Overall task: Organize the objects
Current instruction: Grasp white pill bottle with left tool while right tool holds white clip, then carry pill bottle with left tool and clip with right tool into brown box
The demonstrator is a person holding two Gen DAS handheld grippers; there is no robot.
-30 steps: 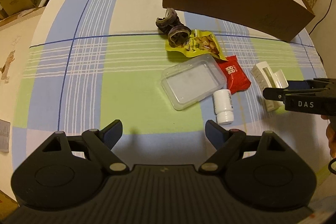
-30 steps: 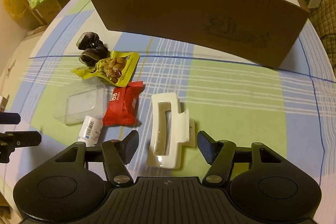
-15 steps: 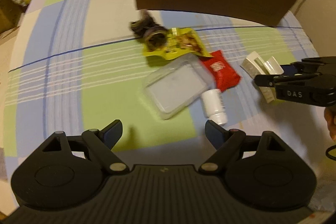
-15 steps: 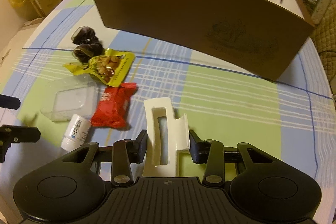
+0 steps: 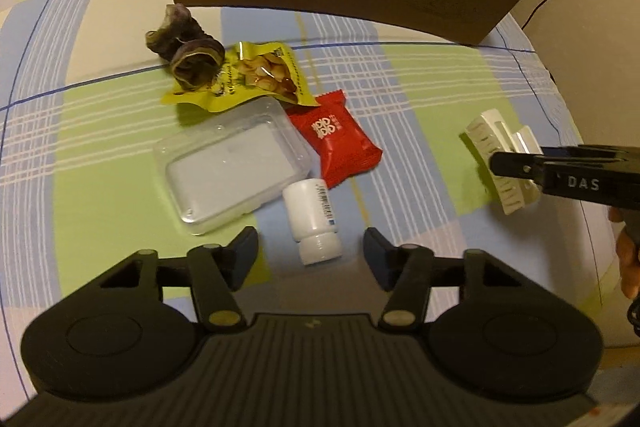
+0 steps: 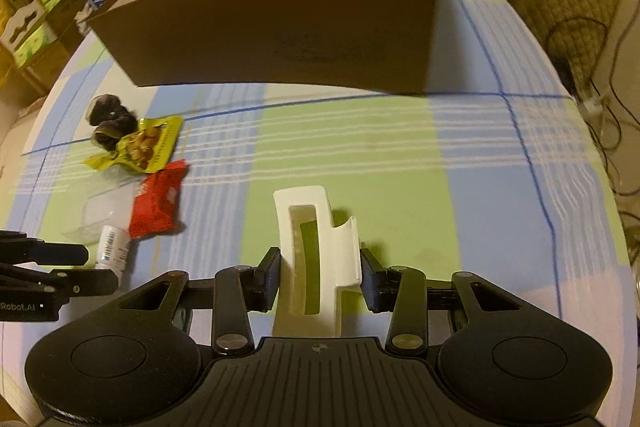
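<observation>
White plastic defines the two items now in work: the hair claw clip [image 6: 316, 259] and the small pill bottle [image 5: 314, 223]. The right gripper [image 6: 319, 279] holds the clip between its fingers [image 6: 269, 277], pads pressed on both flanks, with the clip raised slightly off the checked counter [image 6: 360, 155]. The left gripper [image 5: 311, 255] has just been narrowing; its fingers [image 5: 245, 251] stand at a moderate gap astride the cap end of the bottle, which lies on its side on the counter, and the pads do not yet appear to touch it. Risk on the right: the clip is a curved, hollow, sprung part gripped near one end, so it may pivot or spring out between the pads if it is swung quickly toward the brown cardboard box [image 6: 280, 27]. Risk on the left: the bottle is round and may roll away, or squirt forward, if the fingers close off-centre on the cap. It also lies close beside the clear plastic tray [image 5: 232, 163] and the red snack packet [image 5: 334, 139], so a skewed approach could nudge either. The yellow nut pouch [image 5: 248, 79] and dark scrunchies [image 5: 184, 47] lie farther off, nearer the box.
</observation>
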